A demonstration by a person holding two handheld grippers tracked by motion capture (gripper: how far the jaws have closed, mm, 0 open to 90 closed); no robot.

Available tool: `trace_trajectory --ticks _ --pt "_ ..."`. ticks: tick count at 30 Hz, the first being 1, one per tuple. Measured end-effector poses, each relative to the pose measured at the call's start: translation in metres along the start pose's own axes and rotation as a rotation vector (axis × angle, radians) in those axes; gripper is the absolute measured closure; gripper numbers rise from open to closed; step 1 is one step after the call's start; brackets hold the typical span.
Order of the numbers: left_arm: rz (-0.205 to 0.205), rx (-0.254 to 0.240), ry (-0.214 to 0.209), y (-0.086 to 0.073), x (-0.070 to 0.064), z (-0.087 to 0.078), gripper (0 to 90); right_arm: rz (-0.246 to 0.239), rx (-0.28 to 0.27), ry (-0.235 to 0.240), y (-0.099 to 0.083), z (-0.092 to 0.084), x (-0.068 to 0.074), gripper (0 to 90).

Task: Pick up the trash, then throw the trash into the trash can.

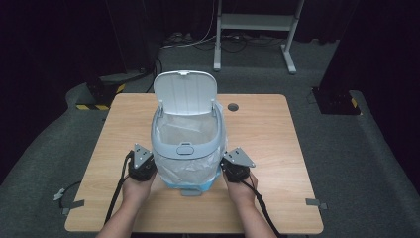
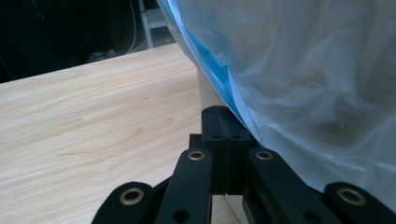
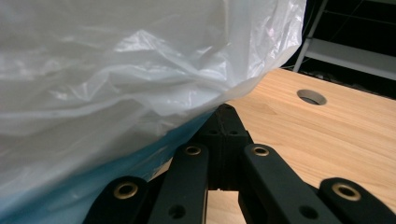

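Where the person's forearms enter at the near edge of the wooden table point(image 1: 277, 148), a gripper is held in each hand: the left gripper point(image 1: 142, 166) and the right gripper point(image 1: 235, 166) are placed at either side of a small white bin point(image 1: 185, 144), low down, beside its base. Both sets of jaws are pressed together, and nothing is pinched. The bin is stood at the table's middle, and a clear plastic liner point(image 3: 116, 84) with a blue edge is draped over its rim and down its sides. Farther back, its lid point(image 1: 184, 91) is seen tipped up. The liner is judged to be fitted already; tucking or smoothing its loose skirt seems to remain.
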State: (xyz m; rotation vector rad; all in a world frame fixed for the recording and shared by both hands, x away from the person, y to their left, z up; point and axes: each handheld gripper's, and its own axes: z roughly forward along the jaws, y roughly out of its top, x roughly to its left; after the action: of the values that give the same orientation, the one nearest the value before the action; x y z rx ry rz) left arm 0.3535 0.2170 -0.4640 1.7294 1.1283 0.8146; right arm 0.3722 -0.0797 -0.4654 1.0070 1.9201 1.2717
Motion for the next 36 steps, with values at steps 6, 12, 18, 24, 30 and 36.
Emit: trace_trajectory --ticks 6,12,18,24,30,36 --pt "-0.009 0.009 -0.027 -0.001 -0.014 -0.005 90.0 0.038 -0.011 -0.018 -0.007 -0.012 -0.004 90.0" --pt "-0.010 -0.002 -0.042 -0.002 -0.016 -0.004 89.7 0.023 -0.007 -0.025 -0.010 -0.017 -0.009 90.0" --pt "-0.055 -0.018 -0.013 -0.002 -0.004 -0.008 83.2 0.045 -0.008 -0.037 -0.008 -0.018 -0.012 82.6" --pt "-0.031 -0.022 -0.015 -0.004 -0.012 -0.013 89.1 0.035 -0.003 -0.012 -0.004 -0.018 -0.004 89.6" --pt "-0.041 -0.039 -0.029 -0.009 -0.006 -0.020 88.0 0.021 -0.009 -0.017 -0.004 -0.017 0.002 82.2" --pt "-0.088 -0.079 0.017 0.000 0.018 -0.024 82.4 0.032 -0.071 -0.059 0.006 -0.031 -0.010 71.5"
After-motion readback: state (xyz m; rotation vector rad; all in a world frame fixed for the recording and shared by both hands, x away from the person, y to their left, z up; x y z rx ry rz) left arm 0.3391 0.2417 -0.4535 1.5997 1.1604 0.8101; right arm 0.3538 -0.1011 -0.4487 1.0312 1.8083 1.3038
